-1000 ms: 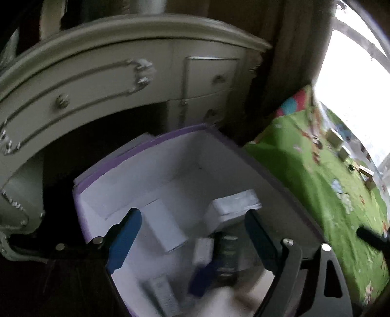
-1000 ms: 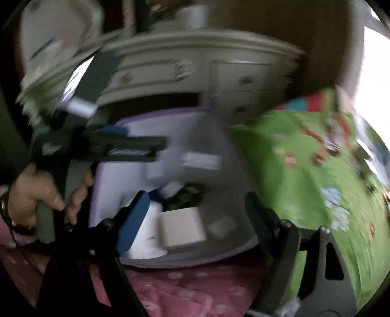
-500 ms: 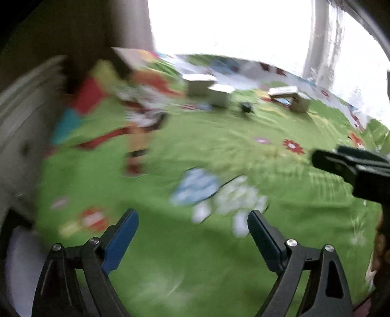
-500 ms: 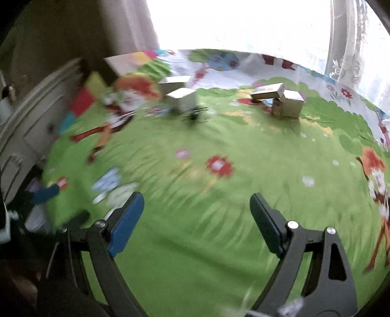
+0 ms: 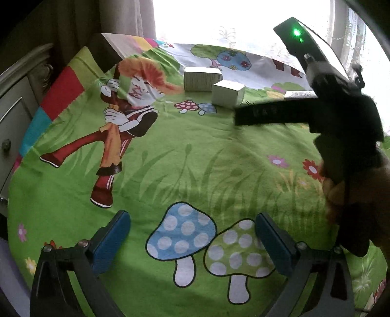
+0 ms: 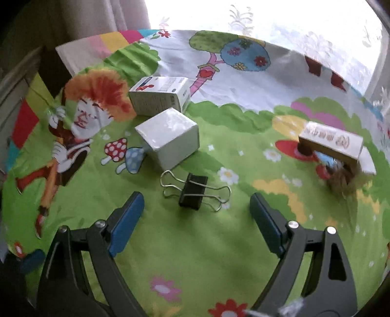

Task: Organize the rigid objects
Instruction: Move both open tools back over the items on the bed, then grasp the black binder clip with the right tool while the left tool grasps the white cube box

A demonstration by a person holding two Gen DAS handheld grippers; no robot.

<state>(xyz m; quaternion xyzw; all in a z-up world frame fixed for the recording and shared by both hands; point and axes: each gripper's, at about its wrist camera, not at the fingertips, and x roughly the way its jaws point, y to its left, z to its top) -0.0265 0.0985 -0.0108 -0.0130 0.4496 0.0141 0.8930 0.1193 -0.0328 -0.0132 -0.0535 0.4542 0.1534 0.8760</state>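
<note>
My left gripper point(image 5: 192, 241) has just been opening; its blue fingers point(image 5: 111, 240) stand wide with nothing between them, only the green cartoon bedspread point(image 5: 195, 165) below. My right gripper point(image 6: 197, 222) has just been closing a little, yet stands open and empty. A black binder clip point(image 6: 193, 191) lies just ahead of its fingertips, between them. Beyond it sits a white box point(image 6: 170, 137), touching a printed box point(image 6: 159, 96) behind. A tan carton point(image 6: 331, 143) lies well off to the right.

Bright window point(image 6: 268, 14) w/ curtain point(image 5: 143, 17), pale dresser point(image 5: 14, 102) at left.
</note>
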